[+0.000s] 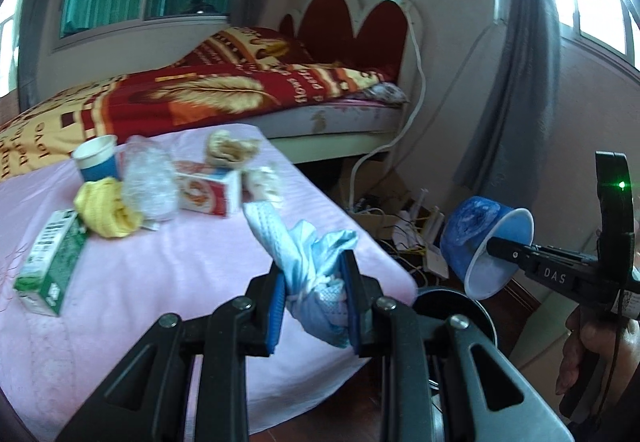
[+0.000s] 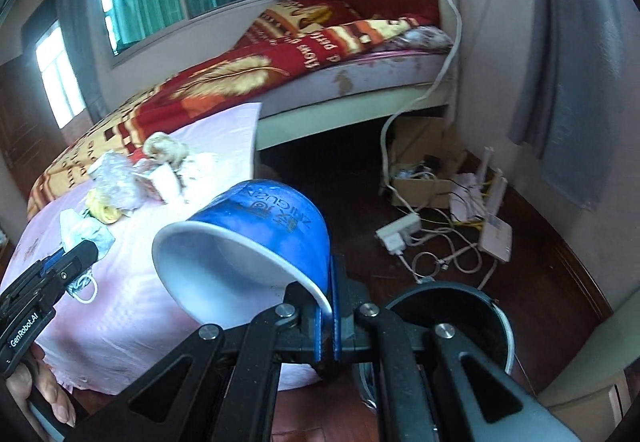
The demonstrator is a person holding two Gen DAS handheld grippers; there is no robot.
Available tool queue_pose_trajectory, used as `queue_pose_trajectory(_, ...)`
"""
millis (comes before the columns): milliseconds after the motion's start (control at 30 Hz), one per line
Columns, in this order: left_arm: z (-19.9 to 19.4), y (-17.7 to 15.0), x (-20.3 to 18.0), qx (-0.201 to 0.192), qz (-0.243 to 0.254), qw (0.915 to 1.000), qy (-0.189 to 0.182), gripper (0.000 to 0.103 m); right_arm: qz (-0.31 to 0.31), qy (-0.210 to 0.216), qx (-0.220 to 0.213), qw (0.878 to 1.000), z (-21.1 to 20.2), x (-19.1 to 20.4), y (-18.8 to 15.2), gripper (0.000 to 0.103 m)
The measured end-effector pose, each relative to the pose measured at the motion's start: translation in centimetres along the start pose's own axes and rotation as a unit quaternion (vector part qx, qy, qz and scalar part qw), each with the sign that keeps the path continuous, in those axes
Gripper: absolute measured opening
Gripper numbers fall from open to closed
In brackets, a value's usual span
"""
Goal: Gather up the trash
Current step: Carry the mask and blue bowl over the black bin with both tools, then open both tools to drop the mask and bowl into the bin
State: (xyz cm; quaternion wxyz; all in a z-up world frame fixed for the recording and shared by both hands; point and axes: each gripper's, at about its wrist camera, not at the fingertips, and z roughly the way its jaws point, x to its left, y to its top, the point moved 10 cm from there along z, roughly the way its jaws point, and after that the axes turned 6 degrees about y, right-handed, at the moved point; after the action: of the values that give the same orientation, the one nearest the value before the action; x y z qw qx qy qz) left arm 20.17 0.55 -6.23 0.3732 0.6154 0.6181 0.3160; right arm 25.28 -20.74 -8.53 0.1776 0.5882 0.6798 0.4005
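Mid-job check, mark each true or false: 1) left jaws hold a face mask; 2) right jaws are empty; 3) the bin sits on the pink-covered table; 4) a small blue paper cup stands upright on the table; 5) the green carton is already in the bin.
1) True: the left gripper is clamped on a crumpled blue face mask.
2) False: the right gripper pinches the rim of a blue paper bowl, tipped on its side.
3) False: the dark bin stands on the floor beside the table.
4) True: the small blue cup stands upright.
5) False: the green carton lies on the table.
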Motion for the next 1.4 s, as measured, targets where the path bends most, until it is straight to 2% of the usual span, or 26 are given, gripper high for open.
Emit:
queue_pose_trajectory(533, 1.0, -1.3, -10.4, 0.02, 0.058, 0.9953, -0.075, 0.027, 0.052, -0.063, 0.0, 0.997, -3.8, -9.3, -3.0, 0.004)
queue_pose_trajectory(833, 2.1, -3.5, -15.2, 0.045, 0.086, 0.989, -0.111, 0.027, 0.079, -0.098, 0.016, 0.992, -5.0, -14.4, -6.3, 0.004)
queue_pose_trajectory(1100, 5.5, -7.8, -18.8, 0.105, 0.118, 0.977, -0.143, 0.027, 0.1, -0.119, 0.059, 0.986, -3.0, -18.5, -10.9, 0.004)
queue_pose_trajectory(1400, 10.4, -13.4, -21.2, 0.185, 0.132, 0.9609, -0.159, 0.027, 0.094, -0.119, 0.127, 0.98, 3.4, -20.7, -15.2, 0.004)
